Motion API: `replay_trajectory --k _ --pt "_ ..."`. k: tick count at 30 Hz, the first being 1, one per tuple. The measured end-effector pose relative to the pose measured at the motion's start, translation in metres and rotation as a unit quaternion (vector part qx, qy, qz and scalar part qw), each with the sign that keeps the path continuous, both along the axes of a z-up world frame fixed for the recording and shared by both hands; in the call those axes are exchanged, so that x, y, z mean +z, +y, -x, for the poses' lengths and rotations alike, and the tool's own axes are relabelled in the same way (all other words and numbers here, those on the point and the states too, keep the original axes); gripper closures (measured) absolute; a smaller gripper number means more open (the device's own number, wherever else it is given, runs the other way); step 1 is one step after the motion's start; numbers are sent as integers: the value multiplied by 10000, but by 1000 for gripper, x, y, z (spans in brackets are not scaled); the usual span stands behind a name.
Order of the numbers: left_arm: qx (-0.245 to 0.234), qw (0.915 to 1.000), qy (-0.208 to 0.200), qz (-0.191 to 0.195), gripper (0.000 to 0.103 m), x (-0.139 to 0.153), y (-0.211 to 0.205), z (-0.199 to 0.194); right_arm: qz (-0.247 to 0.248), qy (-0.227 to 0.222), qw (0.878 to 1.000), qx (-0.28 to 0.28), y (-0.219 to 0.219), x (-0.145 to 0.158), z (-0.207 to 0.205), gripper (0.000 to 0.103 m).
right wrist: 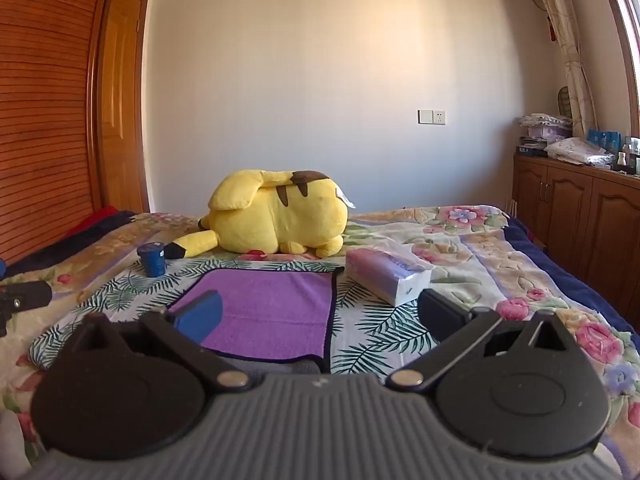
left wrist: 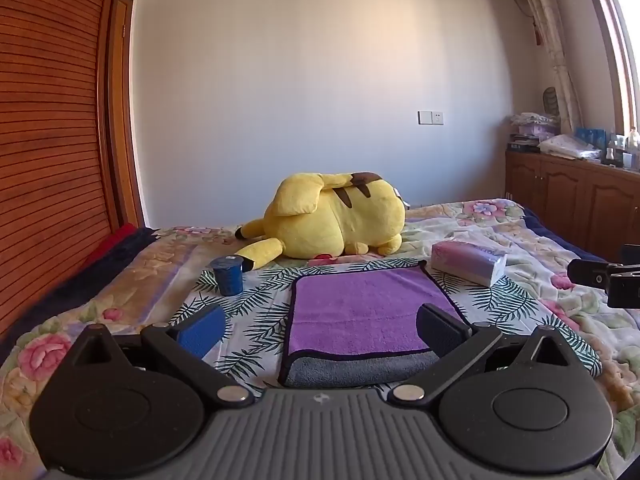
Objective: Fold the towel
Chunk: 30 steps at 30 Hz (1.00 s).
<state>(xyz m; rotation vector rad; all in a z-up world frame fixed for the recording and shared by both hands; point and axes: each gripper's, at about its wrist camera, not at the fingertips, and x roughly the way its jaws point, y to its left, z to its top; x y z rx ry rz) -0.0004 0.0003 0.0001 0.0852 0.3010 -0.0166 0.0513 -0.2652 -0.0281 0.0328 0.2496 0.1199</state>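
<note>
A purple towel (left wrist: 360, 312) with a dark border and grey underside lies folded flat on a leaf-print cloth (left wrist: 256, 300) on the bed. It also shows in the right wrist view (right wrist: 272, 308). My left gripper (left wrist: 320, 328) is open and empty, hovering over the towel's near edge. My right gripper (right wrist: 320, 316) is open and empty, above the towel's near right corner. The right gripper's tip shows at the right edge of the left wrist view (left wrist: 608, 280); the left gripper's tip shows at the left edge of the right wrist view (right wrist: 24, 296).
A yellow plush toy (left wrist: 336, 216) lies behind the towel. A blue cup (left wrist: 228, 276) stands at the towel's far left. A tissue pack (left wrist: 468, 262) lies at its far right. A wooden wardrobe (left wrist: 48, 160) stands left, cabinets (left wrist: 572, 200) right.
</note>
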Motion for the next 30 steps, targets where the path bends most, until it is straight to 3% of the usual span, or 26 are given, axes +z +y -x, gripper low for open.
replay_trajectory --k 30 --pt "16 10000 5 -9 16 2 2 0 36 -6 10000 -3 0 0 0 0"
